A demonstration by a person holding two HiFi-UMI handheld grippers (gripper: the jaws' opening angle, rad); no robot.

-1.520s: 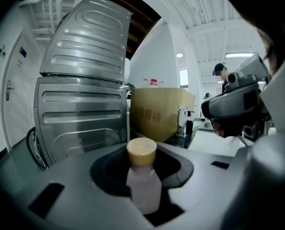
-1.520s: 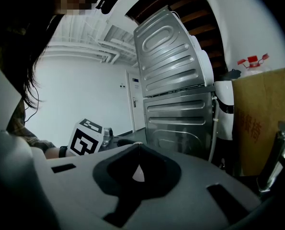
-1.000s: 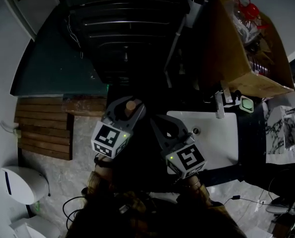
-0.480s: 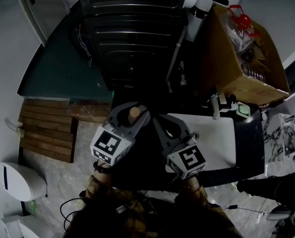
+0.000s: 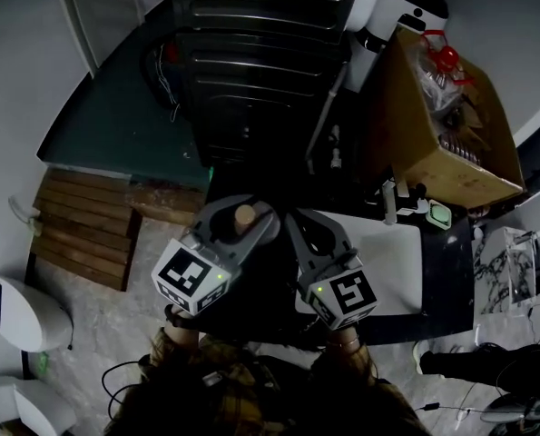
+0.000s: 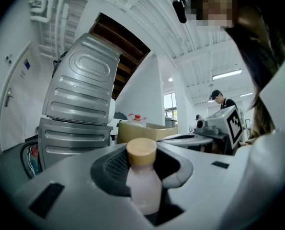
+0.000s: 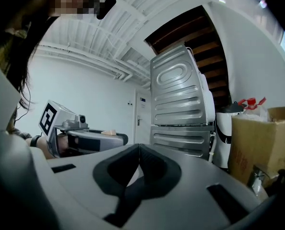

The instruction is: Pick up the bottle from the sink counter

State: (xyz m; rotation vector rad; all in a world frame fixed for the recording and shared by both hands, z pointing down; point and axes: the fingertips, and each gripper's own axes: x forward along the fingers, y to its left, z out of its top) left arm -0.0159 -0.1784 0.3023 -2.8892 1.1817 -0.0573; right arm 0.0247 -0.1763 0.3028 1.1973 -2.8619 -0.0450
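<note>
A small pale pink bottle [image 6: 143, 186] with a tan cap [image 5: 243, 215] stands upright between the jaws of my left gripper [image 5: 240, 218], which is shut on it and holds it in the air left of the sink. The cap pokes out above the jaws. My right gripper [image 5: 308, 232] hangs just to the right of the left one, over the near left edge of the white sink [image 5: 392, 262]. Its jaws [image 7: 138, 150] meet at the tips and hold nothing.
A grey ribbed machine [image 5: 260, 62] stands straight ahead, with a brown cardboard box [image 5: 442, 134] of bottles to its right. A tap [image 5: 389, 198] stands at the sink's back edge. Wooden slats [image 5: 79, 230] and a white bin [image 5: 20, 312] lie on the floor at left.
The view has shifted, so the machine and box sit lower in frame and the sink looks narrower. Both grippers stay side by side, the bottle still in the left one.
</note>
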